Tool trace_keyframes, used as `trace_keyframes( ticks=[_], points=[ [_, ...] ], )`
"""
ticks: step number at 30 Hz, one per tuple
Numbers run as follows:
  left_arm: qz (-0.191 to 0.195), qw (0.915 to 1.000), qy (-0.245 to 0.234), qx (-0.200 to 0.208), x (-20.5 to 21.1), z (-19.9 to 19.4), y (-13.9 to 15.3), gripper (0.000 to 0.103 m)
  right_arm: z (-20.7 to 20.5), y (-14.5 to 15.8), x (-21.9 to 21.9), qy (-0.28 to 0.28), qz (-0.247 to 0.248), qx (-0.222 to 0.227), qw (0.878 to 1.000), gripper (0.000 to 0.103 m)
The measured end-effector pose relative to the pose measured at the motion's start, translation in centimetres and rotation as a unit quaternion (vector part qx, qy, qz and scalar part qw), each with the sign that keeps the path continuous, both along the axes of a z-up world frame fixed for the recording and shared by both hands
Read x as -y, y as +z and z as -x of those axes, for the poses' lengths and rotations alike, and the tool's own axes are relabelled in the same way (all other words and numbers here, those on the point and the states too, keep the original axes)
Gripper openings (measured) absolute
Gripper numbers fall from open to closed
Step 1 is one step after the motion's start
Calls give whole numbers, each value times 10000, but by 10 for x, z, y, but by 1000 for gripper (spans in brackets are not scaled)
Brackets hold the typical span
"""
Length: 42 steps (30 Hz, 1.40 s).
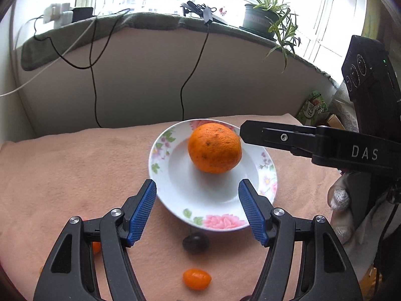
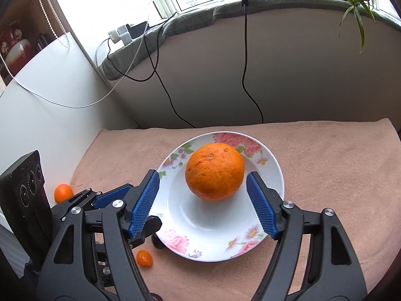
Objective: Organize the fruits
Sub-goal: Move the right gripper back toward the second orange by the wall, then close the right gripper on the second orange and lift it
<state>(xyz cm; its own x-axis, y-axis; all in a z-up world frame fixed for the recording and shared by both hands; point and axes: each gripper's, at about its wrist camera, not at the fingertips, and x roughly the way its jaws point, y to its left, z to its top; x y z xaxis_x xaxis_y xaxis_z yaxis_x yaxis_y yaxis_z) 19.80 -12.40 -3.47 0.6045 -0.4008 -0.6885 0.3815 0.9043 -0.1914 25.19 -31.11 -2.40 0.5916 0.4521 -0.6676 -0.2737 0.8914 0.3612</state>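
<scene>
A large orange rests in a white plate with a pink flower rim on a peach cloth. My left gripper is open and empty, over the plate's near edge. My right gripper is open and empty, its jaws just short of the orange; its finger shows at the right of the left wrist view. A dark plum and a kumquat lie on the cloth by the plate. A small orange fruit lies at the far left.
The peach cloth covers the table up to a beige wall under a window sill. Black and white cables hang down the wall. A potted plant stands on the sill. A green packet sits at the right.
</scene>
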Motion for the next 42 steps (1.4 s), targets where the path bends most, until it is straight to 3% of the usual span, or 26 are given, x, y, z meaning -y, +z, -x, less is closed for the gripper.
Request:
trace_keyframes(
  ticks=[7, 11, 15, 22, 32, 42],
  points=[
    [68, 9990, 352, 264, -35, 34, 13, 68, 18, 13, -32, 398, 44, 280, 9988, 75],
    [33, 9962, 734, 460, -58, 55, 20, 68, 28, 19, -56, 702, -1, 397, 9967, 84],
    [135, 9904, 1282, 494, -92, 74, 22, 68, 36, 22, -84, 999, 26, 477, 9938, 84],
    [-28, 9749, 2167, 501, -157, 113, 14, 68, 39, 17, -145, 1696, 196, 473, 9842, 84],
    [-320, 9405, 3365, 355, -241, 153, -10, 68, 33, 0, -240, 2734, -118, 48, 9618, 84],
    [-140, 9297, 3671, 261, -284, 149, -29, 68, 30, -34, -335, 3353, -505, -606, 9388, 84]
  ],
)
